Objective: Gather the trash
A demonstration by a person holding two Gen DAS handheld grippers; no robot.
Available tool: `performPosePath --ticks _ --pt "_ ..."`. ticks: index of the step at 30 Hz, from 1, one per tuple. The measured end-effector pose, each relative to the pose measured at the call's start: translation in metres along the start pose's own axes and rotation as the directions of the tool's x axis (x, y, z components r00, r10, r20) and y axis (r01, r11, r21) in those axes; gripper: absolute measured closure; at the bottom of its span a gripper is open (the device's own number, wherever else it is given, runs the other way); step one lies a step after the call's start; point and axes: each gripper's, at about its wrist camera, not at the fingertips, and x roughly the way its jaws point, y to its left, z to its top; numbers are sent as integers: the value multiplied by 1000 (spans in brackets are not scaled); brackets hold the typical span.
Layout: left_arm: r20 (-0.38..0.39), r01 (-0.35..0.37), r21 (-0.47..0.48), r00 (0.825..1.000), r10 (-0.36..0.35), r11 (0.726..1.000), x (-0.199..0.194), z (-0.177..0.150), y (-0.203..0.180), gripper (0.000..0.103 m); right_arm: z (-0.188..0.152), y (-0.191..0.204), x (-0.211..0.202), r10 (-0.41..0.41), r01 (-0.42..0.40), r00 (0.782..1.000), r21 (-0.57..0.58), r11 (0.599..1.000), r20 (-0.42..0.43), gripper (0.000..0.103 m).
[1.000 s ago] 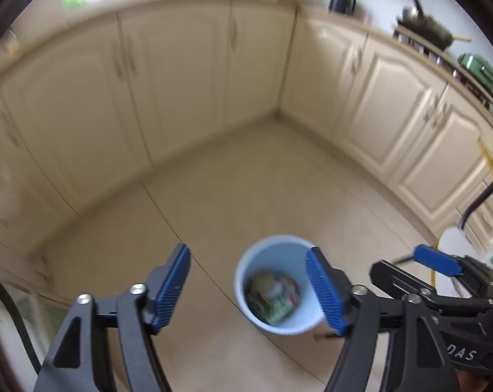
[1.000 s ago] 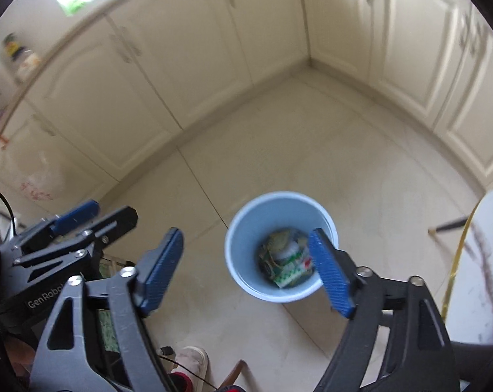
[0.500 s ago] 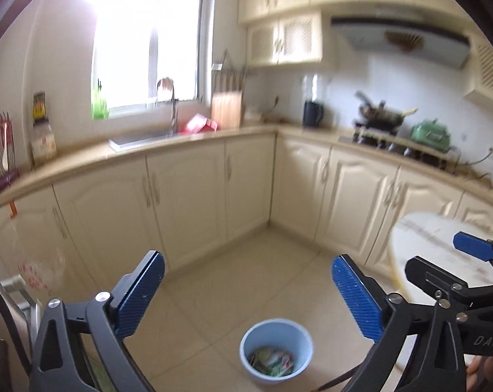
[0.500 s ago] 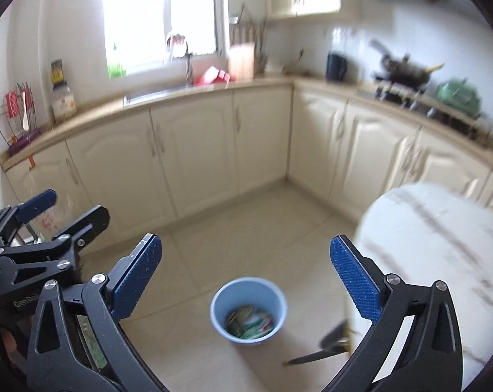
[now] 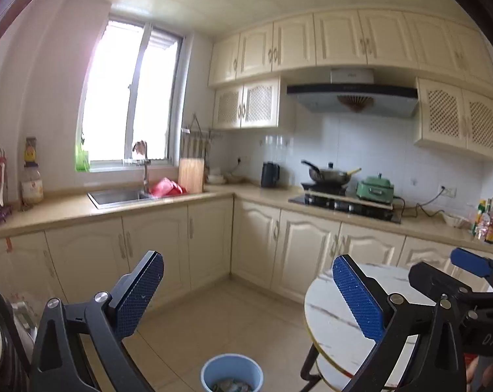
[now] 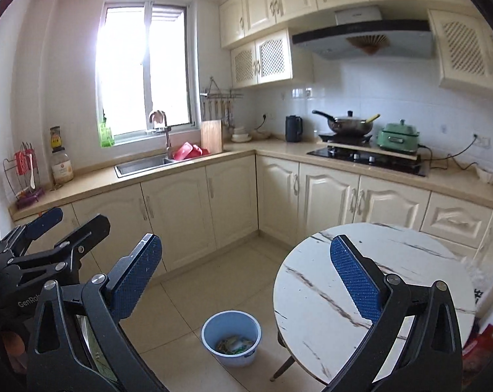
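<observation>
A light blue trash bucket (image 6: pixel 231 342) stands on the tiled floor beside the round table, with crumpled green and white wrappers (image 6: pixel 234 345) inside. It also shows at the bottom edge of the left wrist view (image 5: pixel 232 372). My left gripper (image 5: pixel 246 294) is open and empty, held high above the bucket. My right gripper (image 6: pixel 245 281) is open and empty, also well above the bucket. The left gripper's body shows at the left of the right wrist view (image 6: pixel 43 254).
A round white marble-pattern table (image 6: pixel 354 297) stands right of the bucket. Cream cabinets (image 6: pixel 181 209) line the back and right walls under a counter with a sink (image 6: pixel 142 165), stove (image 6: pixel 367 156) and pan. Floor tiles (image 6: pixel 220 271) lie between.
Both grippers rose and tilted up from close over the bucket. The bucket now sits small and low in both views, and the kitchen walls and table came into view.
</observation>
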Motion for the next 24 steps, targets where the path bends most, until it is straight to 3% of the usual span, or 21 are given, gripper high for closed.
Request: performPosePath --ticks 3,9,15,24 --pt "52 -22 40 998 20 999 -40 -15 -11 1 4 2 -31 -40 40 998 -8 999 42 0" --pt "109 9 43 994 -14 999 -86 -45 -23 1 6 8 -79 -110 113 986 -16 994 129 0" --pt "137 24 42 990 -30 999 -107 -72 -13 1 7 16 -101 -132 139 974 -27 990 184 0" --pt "161 28 52 986 -36 998 -117 -85 -2 1 6 20 -109 -160 166 964 -15 986 211 0"
